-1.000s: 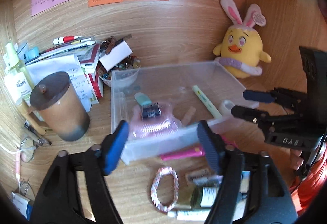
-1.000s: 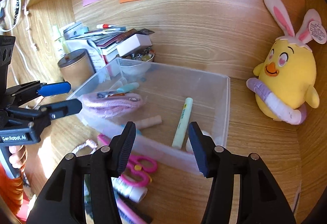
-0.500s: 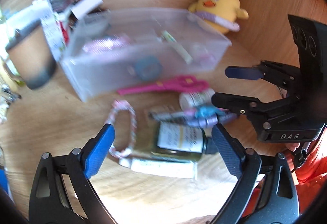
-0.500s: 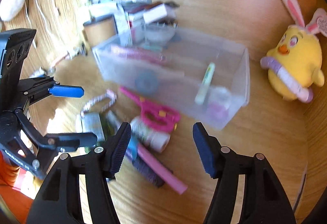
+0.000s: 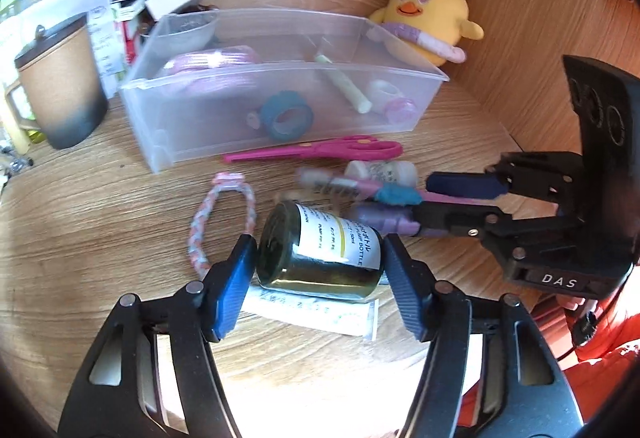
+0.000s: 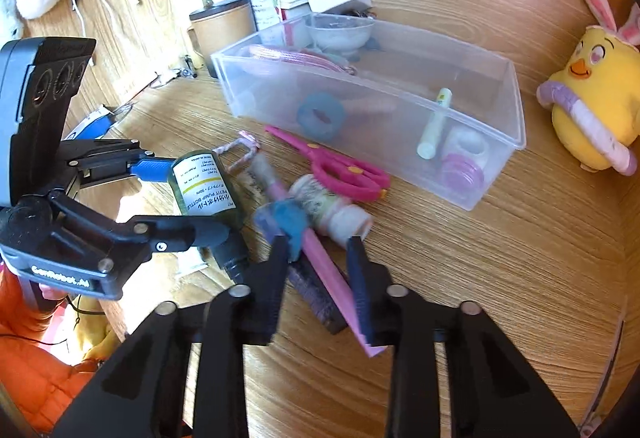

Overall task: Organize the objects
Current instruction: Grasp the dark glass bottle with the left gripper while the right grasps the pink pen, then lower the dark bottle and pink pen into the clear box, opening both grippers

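Left gripper (image 5: 318, 264): jaws have just been closing, now clamping the dark green pump bottle (image 5: 320, 250) lying on the desk (image 5: 100, 222) before the clear bin (image 5: 280, 86).
Right gripper (image 6: 318, 250): jaws have just been closing around a pink stick (image 6: 324, 266); whether the pads are pressing it is unclear.
Items beside it are blurring together; a white tube (image 5: 316, 312) is lying partly hidden under the bottle.
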`<move>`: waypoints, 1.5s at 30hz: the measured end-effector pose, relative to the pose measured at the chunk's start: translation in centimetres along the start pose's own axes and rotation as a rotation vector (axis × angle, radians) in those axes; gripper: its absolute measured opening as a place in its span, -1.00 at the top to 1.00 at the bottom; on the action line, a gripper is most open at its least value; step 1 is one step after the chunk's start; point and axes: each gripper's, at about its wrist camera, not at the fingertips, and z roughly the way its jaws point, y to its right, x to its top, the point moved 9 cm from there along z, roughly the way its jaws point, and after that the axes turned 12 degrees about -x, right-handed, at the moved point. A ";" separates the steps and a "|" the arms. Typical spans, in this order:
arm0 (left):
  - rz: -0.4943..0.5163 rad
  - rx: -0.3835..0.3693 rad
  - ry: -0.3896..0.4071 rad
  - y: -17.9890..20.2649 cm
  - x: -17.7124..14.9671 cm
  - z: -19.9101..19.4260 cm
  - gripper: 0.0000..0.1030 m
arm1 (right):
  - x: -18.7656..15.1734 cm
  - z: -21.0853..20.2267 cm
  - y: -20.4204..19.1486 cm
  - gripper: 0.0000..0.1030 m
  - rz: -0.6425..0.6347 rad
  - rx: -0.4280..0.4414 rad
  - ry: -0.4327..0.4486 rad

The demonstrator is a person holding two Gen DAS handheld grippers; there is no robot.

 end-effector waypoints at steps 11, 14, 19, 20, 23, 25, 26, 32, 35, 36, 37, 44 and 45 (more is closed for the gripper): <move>-0.070 0.025 0.082 -2.8 0.4 -3.1 -0.24 | 0.1 -0.8 -2.7 0.75 -0.066 -0.003 0.004; -0.076 0.024 0.091 -3.0 0.4 -3.4 -0.24 | 0.7 -0.2 -2.9 0.74 -0.062 0.001 -0.004; -0.074 0.022 0.107 -2.9 0.5 -3.9 -0.24 | 1.3 0.9 -2.9 0.79 -0.033 0.008 -0.003; -0.072 0.022 0.114 -2.8 0.7 -4.0 -0.24 | 1.3 0.8 -2.9 0.79 -0.033 0.006 0.004; -0.068 0.023 0.136 -2.7 1.7 -4.4 -0.24 | 1.6 0.0 -3.0 0.81 -0.033 -0.006 0.038; -0.066 0.023 0.151 -2.6 2.3 -4.7 -0.24 | 1.9 -0.7 -2.8 0.81 -0.025 -0.011 0.058; -0.062 0.026 0.161 -2.6 2.8 -4.9 -0.24 | 2.1 -1.1 -2.6 0.81 -0.017 -0.016 0.071; -0.061 0.039 0.209 -2.7 5.6 -5.6 -0.24 | 4.0 -2.6 -0.7 0.81 0.039 -0.039 0.129; -0.062 0.045 0.229 -2.9 7.1 -5.9 -0.24 | 5.2 -3.0 0.4 0.80 0.072 -0.052 0.157; -0.062 0.048 0.235 -3.0 7.6 -6.0 -0.24 | 5.5 -3.2 0.8 0.80 0.080 -0.056 0.165; -0.062 0.050 0.239 -3.1 8.1 -6.1 -0.24 | 5.9 -3.3 1.2 0.80 0.090 -0.061 0.174; -0.049 0.081 0.250 -3.7 11.1 -5.6 -0.24 | 8.4 -3.7 4.1 0.81 0.155 -0.092 0.223; -0.050 0.086 0.248 -3.9 11.5 -5.4 -0.24 | 8.7 -3.7 4.5 0.80 0.159 -0.096 0.227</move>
